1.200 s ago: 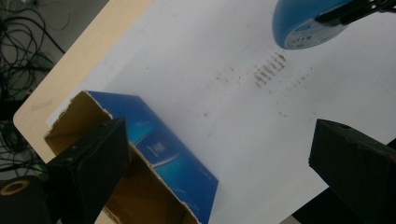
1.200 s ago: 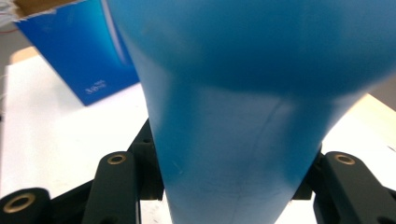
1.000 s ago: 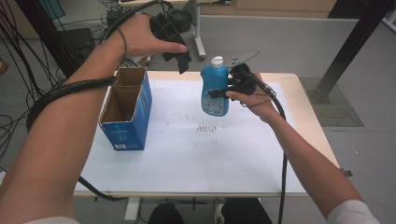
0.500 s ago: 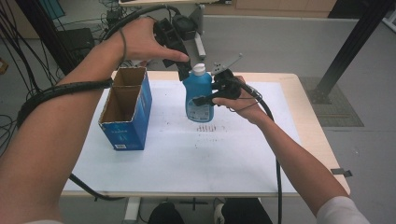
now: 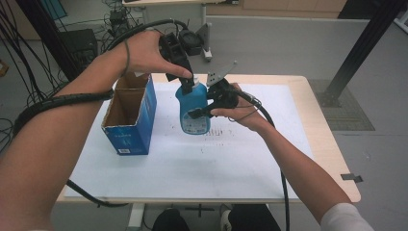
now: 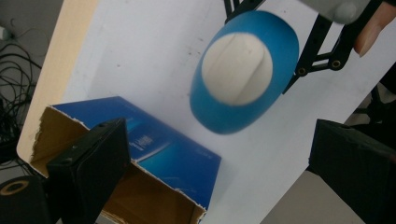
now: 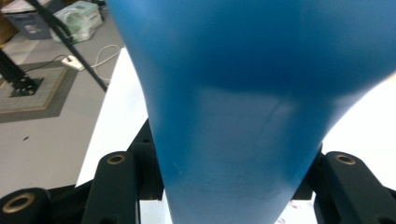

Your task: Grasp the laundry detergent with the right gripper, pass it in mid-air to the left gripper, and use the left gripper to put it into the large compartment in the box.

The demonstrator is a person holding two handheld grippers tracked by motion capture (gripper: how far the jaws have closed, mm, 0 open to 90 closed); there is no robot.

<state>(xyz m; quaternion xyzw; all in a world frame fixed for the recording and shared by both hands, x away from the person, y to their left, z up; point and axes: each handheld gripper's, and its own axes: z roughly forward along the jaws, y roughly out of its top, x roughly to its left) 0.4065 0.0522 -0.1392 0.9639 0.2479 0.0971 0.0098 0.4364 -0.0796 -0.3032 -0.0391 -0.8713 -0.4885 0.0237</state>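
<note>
Nearest to me, my 2 forearms reach in over the white-covered table point(image 5: 250, 163). My right gripper point(image 5: 208, 103) holds a blue plastic bottle point(image 5: 193, 108) upright in the air above the middle of the table; in the right gripper view the 2 black jaws press against either side of the bottle body, clamped on it.

Just beyond, my left gripper point(image 5: 188, 79) comes down from above onto the bottle's white cap point(image 6: 237, 68). In the left gripper view its 2 jaws stand wide apart, and the cap sits between them but well up the frame — not yet enclosed. The cap looks slightly blurred.

To the left of the bottle, an open blue cardboard box point(image 5: 129, 115) stands on the table, top flaps torn, apparently empty.

My judgement: the step in hand is taking hold of the cap. To do it well, I would keep the right grip firm and the bottle vertical, centre the cap between the left jaws, lower until they bracket it squarely, then close — avoiding the bottle's sloped shoulder.
</note>
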